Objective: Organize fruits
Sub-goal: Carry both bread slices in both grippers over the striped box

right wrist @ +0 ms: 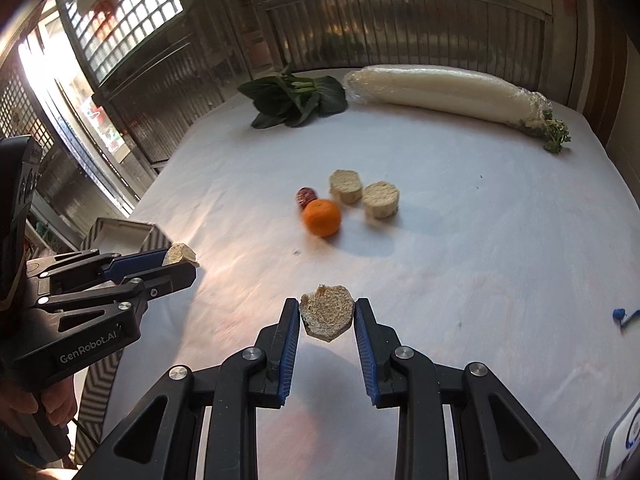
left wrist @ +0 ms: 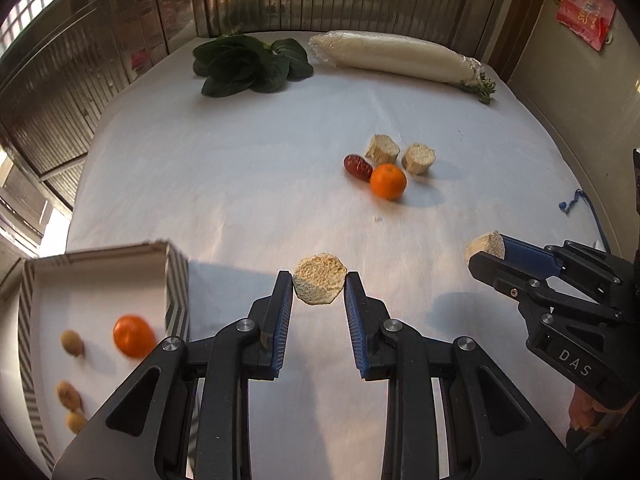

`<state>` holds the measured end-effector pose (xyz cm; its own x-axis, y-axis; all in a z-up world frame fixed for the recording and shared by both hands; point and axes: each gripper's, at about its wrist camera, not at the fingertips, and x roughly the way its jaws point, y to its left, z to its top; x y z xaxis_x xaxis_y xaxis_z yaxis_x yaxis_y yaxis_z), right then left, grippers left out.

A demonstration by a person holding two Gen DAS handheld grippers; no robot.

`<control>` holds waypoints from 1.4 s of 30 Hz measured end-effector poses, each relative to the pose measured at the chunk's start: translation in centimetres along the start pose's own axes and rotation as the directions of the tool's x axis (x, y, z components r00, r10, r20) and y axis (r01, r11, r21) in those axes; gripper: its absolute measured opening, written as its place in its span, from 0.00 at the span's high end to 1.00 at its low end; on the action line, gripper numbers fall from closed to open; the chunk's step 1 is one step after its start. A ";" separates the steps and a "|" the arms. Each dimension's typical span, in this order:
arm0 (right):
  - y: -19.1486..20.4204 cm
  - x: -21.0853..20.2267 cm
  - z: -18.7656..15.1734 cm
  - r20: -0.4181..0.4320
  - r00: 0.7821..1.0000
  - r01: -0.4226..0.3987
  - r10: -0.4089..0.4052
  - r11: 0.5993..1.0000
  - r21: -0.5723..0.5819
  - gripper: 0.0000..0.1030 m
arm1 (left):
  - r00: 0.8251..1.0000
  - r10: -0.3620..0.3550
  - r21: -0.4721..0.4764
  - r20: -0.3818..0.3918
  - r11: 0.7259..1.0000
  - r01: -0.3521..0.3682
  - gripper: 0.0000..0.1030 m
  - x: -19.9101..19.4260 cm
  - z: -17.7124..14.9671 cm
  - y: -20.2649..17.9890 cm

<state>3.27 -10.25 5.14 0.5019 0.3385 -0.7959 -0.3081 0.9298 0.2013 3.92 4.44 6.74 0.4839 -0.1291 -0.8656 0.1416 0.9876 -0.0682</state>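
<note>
Left gripper: the left gripper [left wrist: 319, 285] is closed on a pale, fibrous cut chunk [left wrist: 319, 283], one blue pad against each side; in the right wrist view the same tool [right wrist: 176, 262] sits at 9 o'clock with that chunk [right wrist: 181, 254] at its tip.
Right gripper: the right gripper [right wrist: 327, 312] is clamped on a second fibrous chunk [right wrist: 327, 312], a pad on either flank; in the left wrist view it [left wrist: 486, 250] enters from 3 o'clock with its chunk [left wrist: 485, 245] between the fingers.
Box: an open striped box [left wrist: 176, 280] lies at 8 o'clock of the left wrist view, just beside the left gripper; inside are an orange [left wrist: 134, 336] and three small tan fruits [left wrist: 72, 343], slightly blurred.
Loose group: toward 1 o'clock of the left gripper, a second orange [left wrist: 388, 181] lies on the white tablecloth [left wrist: 240, 168], touching a red date [left wrist: 357, 167] at its 10 o'clock; two more cut chunks [left wrist: 383, 148] stand just behind, side by side.
Far edge: a bunch of dark leafy greens [left wrist: 250, 64] lies at 11 o'clock and a plastic-wrapped white radish [left wrist: 394, 55] at 1 o'clock, near each other.
Other: a blue cord [left wrist: 576, 200] trails at 3 o'clock.
</note>
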 end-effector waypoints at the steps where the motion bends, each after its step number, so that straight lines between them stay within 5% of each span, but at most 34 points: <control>1: 0.3 -0.2 -0.3 -0.002 1.000 -0.003 0.003 1.000 -0.003 0.74 | 1.000 -0.003 -0.005 0.000 1.000 0.003 0.75 -0.3 -0.3 0.2; 22: 9.9 -2.0 -2.5 -0.028 0.994 -0.107 0.103 0.975 -0.195 0.74 | 0.998 0.067 -0.089 0.018 0.994 -0.065 0.75 -5.9 -6.1 5.0; 42: 18.8 -0.9 -3.1 -0.101 0.972 -0.236 0.214 0.902 -0.363 0.74 | 0.984 0.176 -0.218 0.003 0.961 -0.171 0.75 -8.6 -10.0 11.3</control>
<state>-5.49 6.50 7.92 0.3401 0.5132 -0.7880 -0.6893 0.7060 0.1624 -7.25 17.58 8.42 0.5034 0.0460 -0.8628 -0.1346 0.9906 -0.0257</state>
